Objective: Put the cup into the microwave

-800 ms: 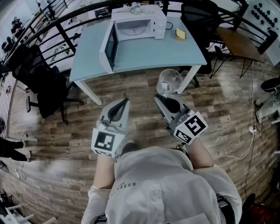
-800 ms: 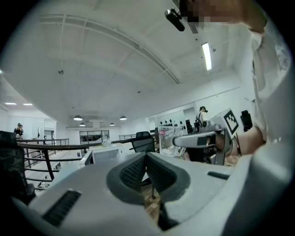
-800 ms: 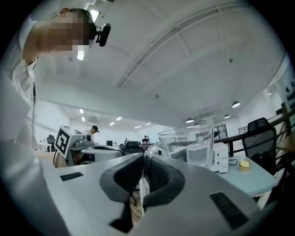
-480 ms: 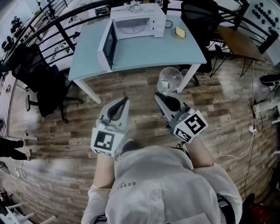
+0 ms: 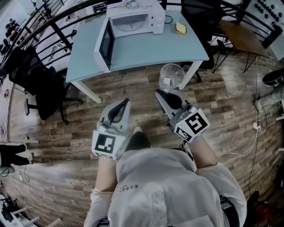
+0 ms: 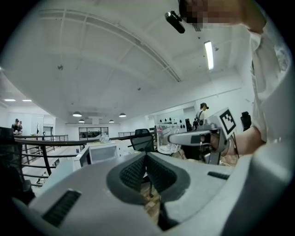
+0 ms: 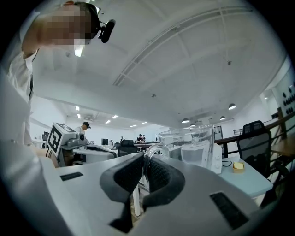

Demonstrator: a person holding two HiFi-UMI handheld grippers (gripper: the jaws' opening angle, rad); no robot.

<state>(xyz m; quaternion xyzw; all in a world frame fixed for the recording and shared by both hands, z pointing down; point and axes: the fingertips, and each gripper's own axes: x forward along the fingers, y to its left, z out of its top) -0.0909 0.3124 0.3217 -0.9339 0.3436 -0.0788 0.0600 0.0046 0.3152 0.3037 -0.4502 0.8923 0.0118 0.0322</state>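
A clear glass cup with a handle hangs in the air over the wood floor, short of the table's front edge. My right gripper is shut on the cup's handle, and the cup stands upright beyond the pads. The white microwave sits at the back of the light blue table with its door swung open to the left. My left gripper is level beside the right one, shut with nothing in it, its pads meeting.
A small yellow object lies on the table right of the microwave. Black office chairs stand left of the table and another behind it. A railing runs along the far side. A brown side table is at right.
The head view has shifted a little, so table and microwave sit slightly higher and further left. The right gripper with the cup has edged up. Both grips are unchanged.
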